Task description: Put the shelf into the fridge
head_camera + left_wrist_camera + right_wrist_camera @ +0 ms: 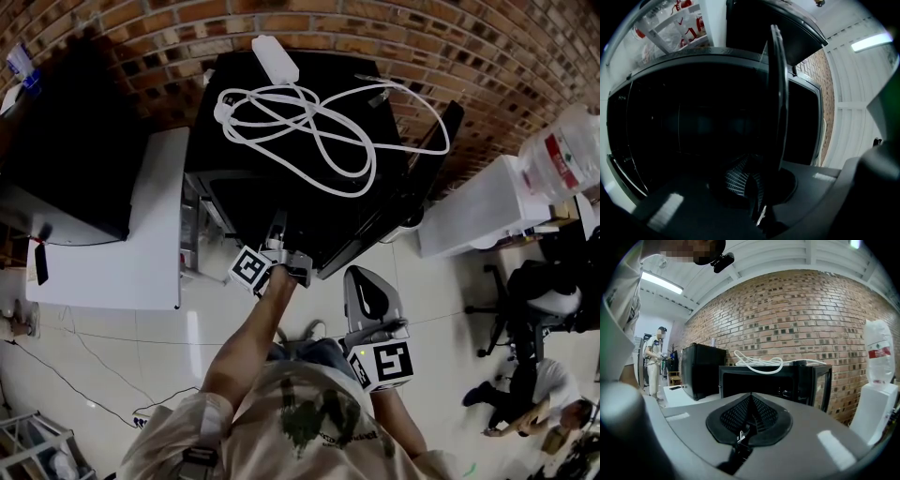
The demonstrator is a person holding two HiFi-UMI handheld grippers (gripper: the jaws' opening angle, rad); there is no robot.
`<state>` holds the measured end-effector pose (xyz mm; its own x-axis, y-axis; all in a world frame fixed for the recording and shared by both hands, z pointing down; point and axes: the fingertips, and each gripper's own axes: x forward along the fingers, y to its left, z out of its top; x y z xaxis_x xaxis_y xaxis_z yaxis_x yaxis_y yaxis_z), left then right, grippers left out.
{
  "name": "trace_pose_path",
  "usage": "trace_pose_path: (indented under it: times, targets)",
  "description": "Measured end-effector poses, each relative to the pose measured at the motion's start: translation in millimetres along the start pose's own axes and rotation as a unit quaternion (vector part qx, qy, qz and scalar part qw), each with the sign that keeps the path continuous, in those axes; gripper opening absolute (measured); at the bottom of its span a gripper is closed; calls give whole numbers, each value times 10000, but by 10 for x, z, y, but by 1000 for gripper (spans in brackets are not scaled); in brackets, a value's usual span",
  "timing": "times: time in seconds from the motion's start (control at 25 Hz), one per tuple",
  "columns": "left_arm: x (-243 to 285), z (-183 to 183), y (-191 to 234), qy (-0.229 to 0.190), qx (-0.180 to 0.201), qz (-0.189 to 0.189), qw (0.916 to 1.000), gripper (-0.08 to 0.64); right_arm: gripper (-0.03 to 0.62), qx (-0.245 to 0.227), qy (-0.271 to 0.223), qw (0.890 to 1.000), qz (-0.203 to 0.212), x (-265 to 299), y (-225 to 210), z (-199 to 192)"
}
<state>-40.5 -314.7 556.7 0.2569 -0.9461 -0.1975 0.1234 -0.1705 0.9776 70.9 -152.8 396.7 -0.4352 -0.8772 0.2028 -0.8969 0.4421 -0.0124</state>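
A small black fridge (pixel 300 187) stands on the floor with its door (pixel 441 141) swung open to the right. My left gripper (pixel 281 258) is at the fridge's open front. In the left gripper view this gripper (pixel 757 176) is shut on the edge of a thin dark shelf (pixel 776 93), which stands edge-on and upright before the dark fridge cavity (pixel 693 122). My right gripper (pixel 370 305) hangs lower and further back, shut, with nothing between its fingers. In the right gripper view it (pixel 750 411) faces the fridge (pixel 773 380) from a distance.
A coiled white cable (pixel 319 122) lies on the fridge top. Left of the fridge is a white table (pixel 141 244) with a black box (pixel 66 159) on it. A white cabinet (pixel 478 206) and a water bottle (pixel 562 155) stand right. People (pixel 534 394) sit at the far right.
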Motion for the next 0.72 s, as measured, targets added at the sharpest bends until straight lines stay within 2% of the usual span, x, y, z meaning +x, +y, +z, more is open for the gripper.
trace_pose_path:
  times: [0.44, 0.56, 0.72]
  targets:
    - [369, 125, 39, -29, 191, 61, 9998, 20, 0, 26, 46, 10000, -85, 42, -61, -16]
    - [431, 132, 26, -49, 111, 27, 9999, 20, 0, 44, 28, 10000, -60, 71, -46, 4]
    - [484, 187, 95, -31, 411, 224, 9989, 20, 0, -7, 46, 10000, 5, 96, -19, -3]
